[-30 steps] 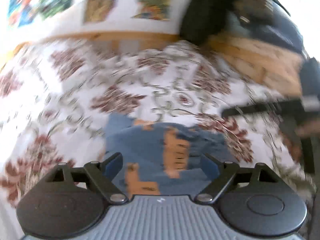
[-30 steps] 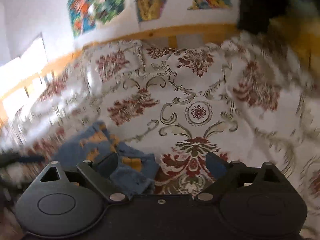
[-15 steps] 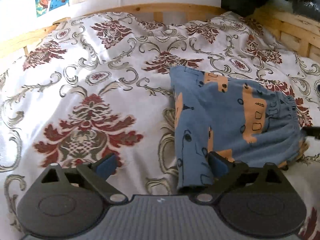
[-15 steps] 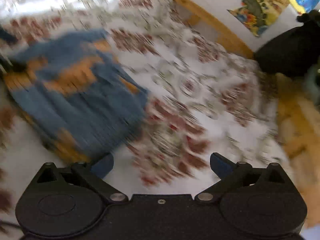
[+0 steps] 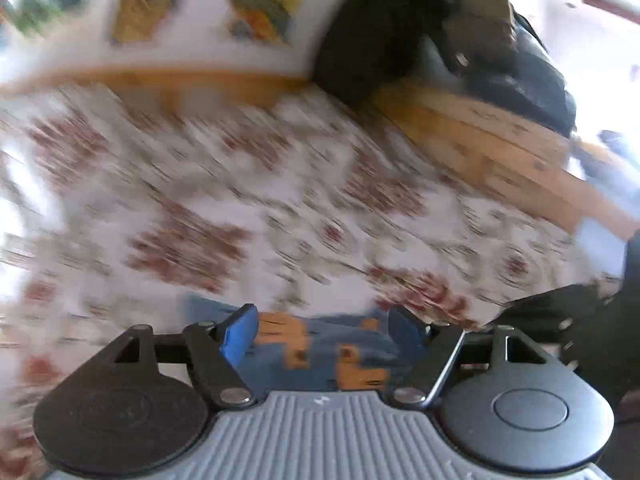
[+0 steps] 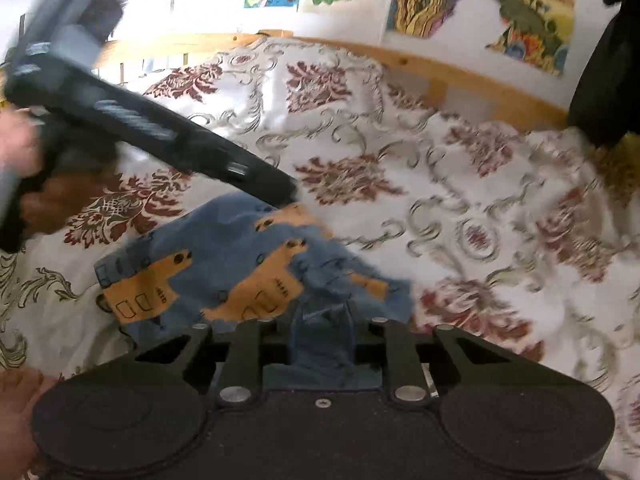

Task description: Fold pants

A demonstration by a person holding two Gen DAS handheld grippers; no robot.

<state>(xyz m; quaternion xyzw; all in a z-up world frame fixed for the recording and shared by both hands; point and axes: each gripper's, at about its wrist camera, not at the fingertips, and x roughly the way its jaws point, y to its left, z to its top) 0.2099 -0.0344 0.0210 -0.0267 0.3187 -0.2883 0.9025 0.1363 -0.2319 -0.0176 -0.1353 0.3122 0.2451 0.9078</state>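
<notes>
pants (image 6: 240, 264); blue, orange-patched, rumpled

My left wrist view is heavily motion-smeared: the bedspread (image 5: 256, 208) streaks diagonally and the posters (image 5: 208, 0) dissolve into colour. Only the left tongs (image 5: 324, 330) stay sharp. Daylight blows out the white wall and the far right edge. My right wrist view is clearer at centre, bright, softening toward the right, with fisheye bending the bed frame (image 6: 440, 66).
</notes>
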